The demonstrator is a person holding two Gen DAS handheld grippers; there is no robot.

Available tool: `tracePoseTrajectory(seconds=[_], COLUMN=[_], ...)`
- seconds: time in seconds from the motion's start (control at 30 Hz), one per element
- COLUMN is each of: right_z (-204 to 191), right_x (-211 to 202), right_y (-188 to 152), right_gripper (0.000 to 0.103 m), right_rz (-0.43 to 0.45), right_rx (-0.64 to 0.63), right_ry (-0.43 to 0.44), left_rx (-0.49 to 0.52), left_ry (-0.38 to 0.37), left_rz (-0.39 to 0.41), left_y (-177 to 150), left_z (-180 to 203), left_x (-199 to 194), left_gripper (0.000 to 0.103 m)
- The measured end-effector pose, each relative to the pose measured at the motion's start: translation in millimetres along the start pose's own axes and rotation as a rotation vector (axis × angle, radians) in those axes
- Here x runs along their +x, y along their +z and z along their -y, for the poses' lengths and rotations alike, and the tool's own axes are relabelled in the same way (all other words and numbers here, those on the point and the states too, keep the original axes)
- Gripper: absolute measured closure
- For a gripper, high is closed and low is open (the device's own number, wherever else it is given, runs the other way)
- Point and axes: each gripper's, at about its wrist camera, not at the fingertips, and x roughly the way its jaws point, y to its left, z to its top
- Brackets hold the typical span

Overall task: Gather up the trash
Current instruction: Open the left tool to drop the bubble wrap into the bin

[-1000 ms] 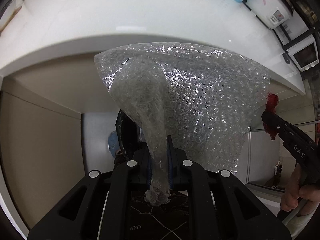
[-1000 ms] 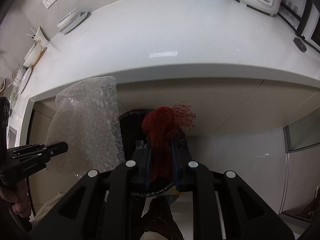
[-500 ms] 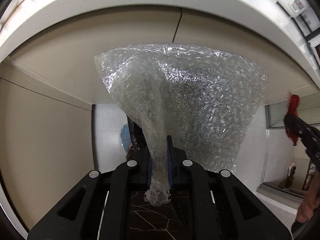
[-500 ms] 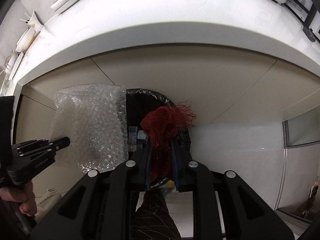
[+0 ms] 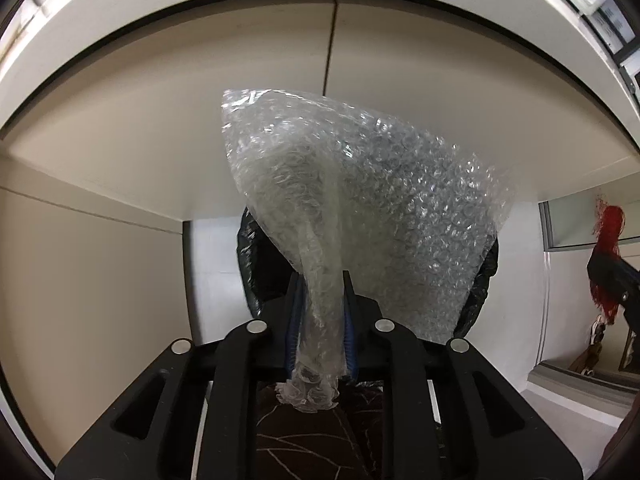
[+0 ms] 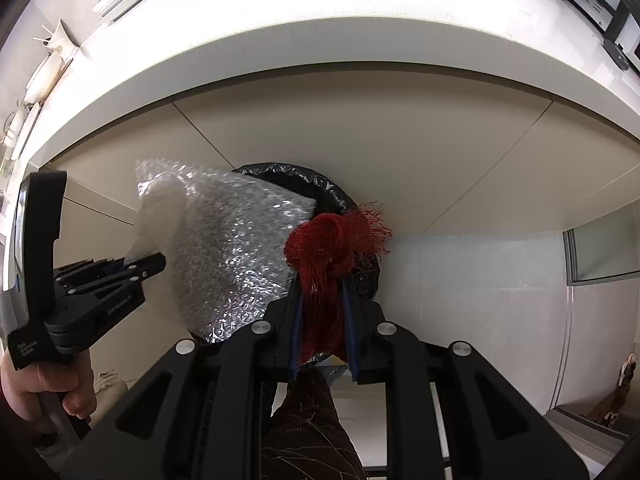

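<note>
A: What was the left gripper point(image 5: 320, 280) doing?
B: Its jaws were opening around the bubble wrap point(image 5: 372, 208), right above the black-lined bin point(image 6: 320, 188).
A: And the right gripper point(image 6: 322, 292)?
B: Clamped on the red netting point(image 6: 334, 240) over the same bin; its release looked next.

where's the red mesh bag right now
The red mesh bag sits centre in the right wrist view, clamped in the right hand-held gripper above the black-lined bin, beside the bubble wrap.

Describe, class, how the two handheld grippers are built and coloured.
The left gripper and right gripper match: matte black plastic frames with slotted cut-outs, round silver screw heads and blue-edged fingers. In the right wrist view, the left gripper's side bears small white lettering, unreadable here.
</note>
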Motion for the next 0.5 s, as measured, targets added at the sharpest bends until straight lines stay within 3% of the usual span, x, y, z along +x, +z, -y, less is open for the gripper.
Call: tracePoseTrajectory(seconds=[0.17,0.33,0.5], right_z=[2.0,3.6,2.7], right_x=[-1.6,-1.2,-1.2], right_y=[3.1,4.1,5.2], right_gripper=[0.087,0.087,0.087], right_rz=[-0.002,-0.004,-0.004], right_rx=[0.008,0.015,0.014], right_ry=[0.004,0.01,0.019], left_rx=[0.008,0.022,0.02], left_ry=[0.014,0.003,0.002], left_rz=[0.026,0.05,0.066], left_y=[1.1,5.0,6.3], left_z=[-0.1,-1.3,-3.6], left_x=[5.6,4.4,-3.0], left_gripper=[0.066,0.057,0.039])
